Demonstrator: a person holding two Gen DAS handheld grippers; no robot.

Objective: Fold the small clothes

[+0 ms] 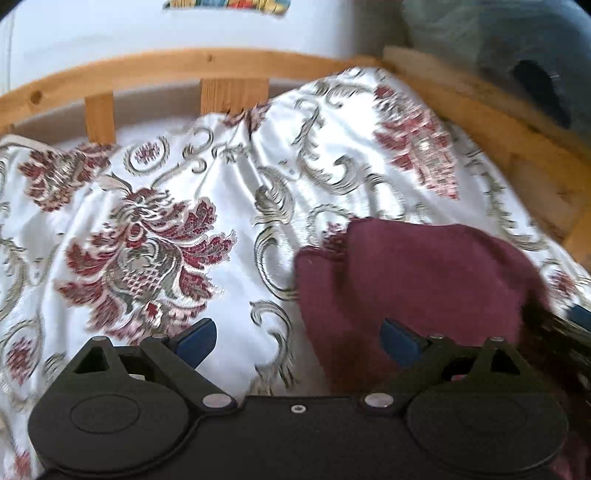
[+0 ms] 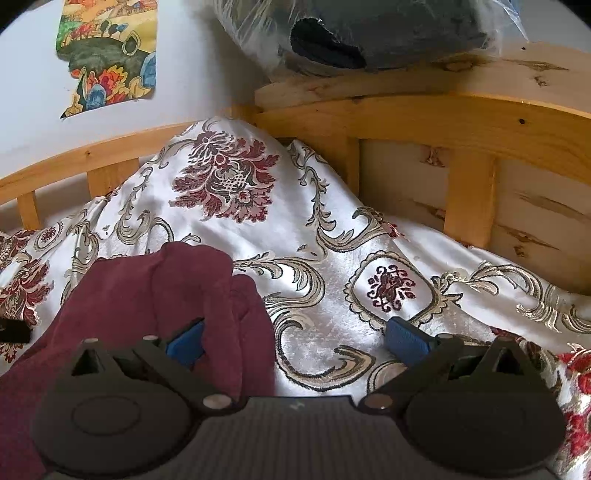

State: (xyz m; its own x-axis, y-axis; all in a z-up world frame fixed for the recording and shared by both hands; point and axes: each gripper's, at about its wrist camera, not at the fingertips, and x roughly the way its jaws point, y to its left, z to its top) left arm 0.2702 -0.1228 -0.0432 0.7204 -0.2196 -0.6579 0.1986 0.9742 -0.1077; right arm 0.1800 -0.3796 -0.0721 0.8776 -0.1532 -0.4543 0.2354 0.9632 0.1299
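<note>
A maroon garment (image 1: 417, 291) lies bunched on the flowered white bedspread (image 1: 221, 206). In the left wrist view it fills the lower right, and my left gripper (image 1: 299, 339) is open and empty over its left edge, its right finger above the cloth. In the right wrist view the garment (image 2: 155, 291) lies at the lower left. My right gripper (image 2: 295, 339) is open and empty over its right edge, with the left fingertip (image 2: 184, 341) above the cloth and the right one over the bedspread (image 2: 332, 258). The other gripper's tip (image 1: 580, 317) shows at the right edge.
A wooden bed rail (image 1: 184, 70) runs along the far side and a wooden headboard (image 2: 461, 155) stands at the right. A plastic-wrapped dark bundle (image 2: 369, 33) rests on the headboard. A colourful picture (image 2: 107, 55) hangs on the white wall.
</note>
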